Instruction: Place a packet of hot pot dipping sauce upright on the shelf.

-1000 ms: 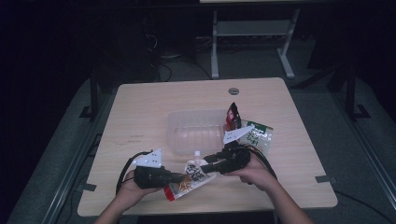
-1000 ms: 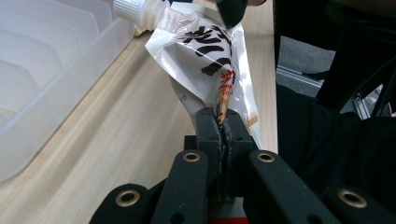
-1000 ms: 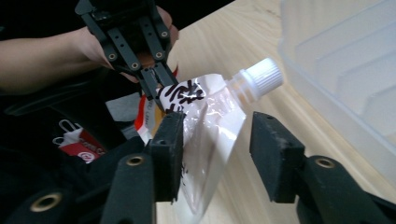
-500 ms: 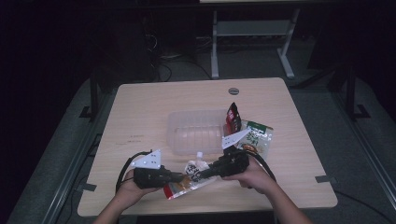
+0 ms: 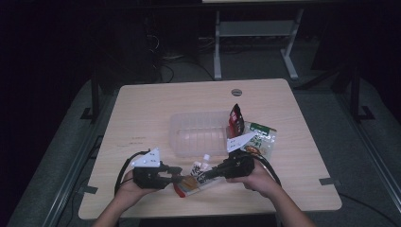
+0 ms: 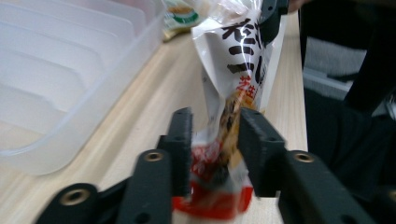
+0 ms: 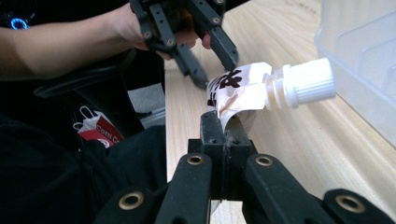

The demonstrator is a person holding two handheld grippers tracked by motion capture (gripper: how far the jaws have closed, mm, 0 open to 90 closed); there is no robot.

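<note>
right gripper (image 7: 225, 122): jaws clamped on the top edge of the glossy white-and-red spouted plastic pouch (image 6: 236, 84), just below its ribbed white screw cap (image 7: 306, 83).
left gripper (image 6: 215, 128): jaws have just been opening; the pouch's red bottom end is between them, pads barely clear.
progress: handover to the right judged nearly done; placing into the ribbed translucent plastic bin (image 5: 198, 132) beyond both grippers is left.
farther right: green snack packet (image 5: 260, 142), dark red sachet (image 5: 235, 117), flat foil.
</note>
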